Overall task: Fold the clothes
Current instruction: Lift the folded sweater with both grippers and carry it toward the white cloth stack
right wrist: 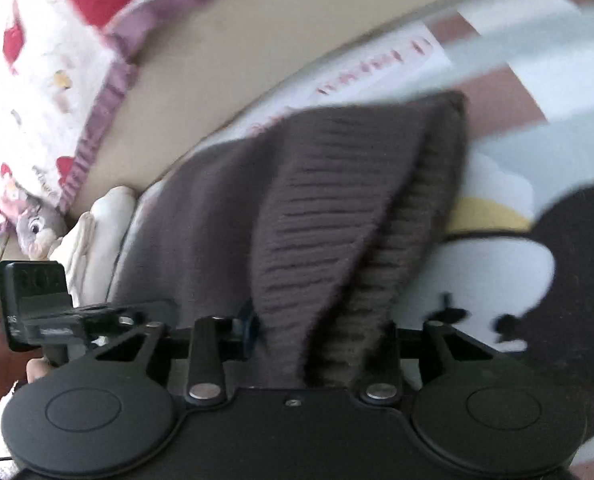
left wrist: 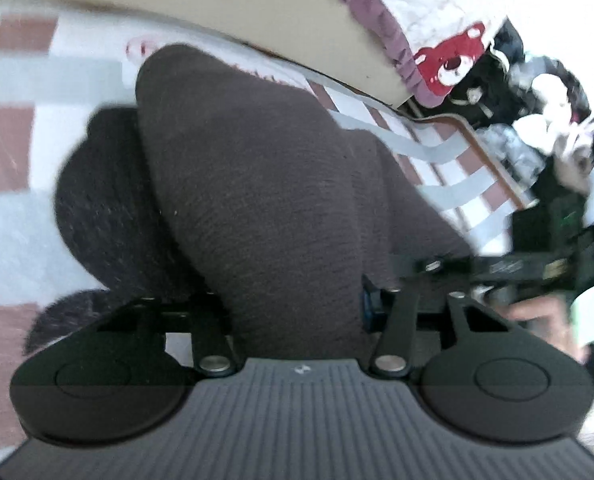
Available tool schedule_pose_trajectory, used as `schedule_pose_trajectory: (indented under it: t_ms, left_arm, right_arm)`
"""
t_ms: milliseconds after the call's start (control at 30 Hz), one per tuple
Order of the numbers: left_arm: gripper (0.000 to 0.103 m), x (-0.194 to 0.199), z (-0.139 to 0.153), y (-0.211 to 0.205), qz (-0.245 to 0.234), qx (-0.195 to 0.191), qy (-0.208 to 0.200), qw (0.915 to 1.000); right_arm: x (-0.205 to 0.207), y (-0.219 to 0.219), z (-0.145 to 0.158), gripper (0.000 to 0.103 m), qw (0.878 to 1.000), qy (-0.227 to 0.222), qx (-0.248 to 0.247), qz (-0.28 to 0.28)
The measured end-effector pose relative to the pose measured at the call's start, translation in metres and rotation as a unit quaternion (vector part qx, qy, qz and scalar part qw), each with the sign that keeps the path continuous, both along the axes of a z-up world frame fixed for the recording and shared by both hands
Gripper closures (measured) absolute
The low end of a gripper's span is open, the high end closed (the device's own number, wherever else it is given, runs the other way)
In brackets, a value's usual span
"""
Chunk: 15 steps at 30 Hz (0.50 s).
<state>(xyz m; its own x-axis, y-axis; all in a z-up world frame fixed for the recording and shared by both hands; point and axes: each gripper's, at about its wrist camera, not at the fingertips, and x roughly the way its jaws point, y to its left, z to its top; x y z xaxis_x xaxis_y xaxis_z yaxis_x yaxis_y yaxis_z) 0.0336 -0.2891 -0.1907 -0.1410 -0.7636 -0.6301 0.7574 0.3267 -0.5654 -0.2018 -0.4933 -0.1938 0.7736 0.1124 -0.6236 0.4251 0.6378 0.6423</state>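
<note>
A dark grey-brown knit garment point(left wrist: 257, 184) fills the middle of the left wrist view, lifted off the patterned bed cover point(left wrist: 13, 216). My left gripper point(left wrist: 297, 312) is shut on a fold of it; the cloth hides the fingertips. In the right wrist view the same garment point(right wrist: 317, 220) shows its ribbed hem rising from my right gripper point(right wrist: 321, 340), which is shut on the hem. The other gripper point(right wrist: 49, 312) shows at the left of that view, and the right gripper point(left wrist: 509, 272) at the right of the left wrist view. Both views are blurred.
A beige headboard point(left wrist: 257, 4) runs along the back. A white blanket with red bears point(left wrist: 449, 32) lies beyond it. A cream folded pile point(right wrist: 105, 220) and a grey plush toy point(right wrist: 37, 228) sit at the left. Dark clothes point(left wrist: 497, 76) lie at the right.
</note>
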Motion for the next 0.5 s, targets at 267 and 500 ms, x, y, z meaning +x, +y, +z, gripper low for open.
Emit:
schedule_pose_trajectory:
  t_ms: [267,500]
  left_arm:
    - [0.057,0.0,0.062,0.027,0.007,-0.103,-0.05,0.9933]
    - [0.057,-0.014,0.105,0.067,0.069,-0.152,-0.08,0.9827]
  right_arm:
    - [-0.021,0.034,0.079,0.071,0.996,-0.054,-0.075,-0.014]
    - [-0.01,0.064,0.136,0.072,0.988,-0.083,-0.133,0.001]
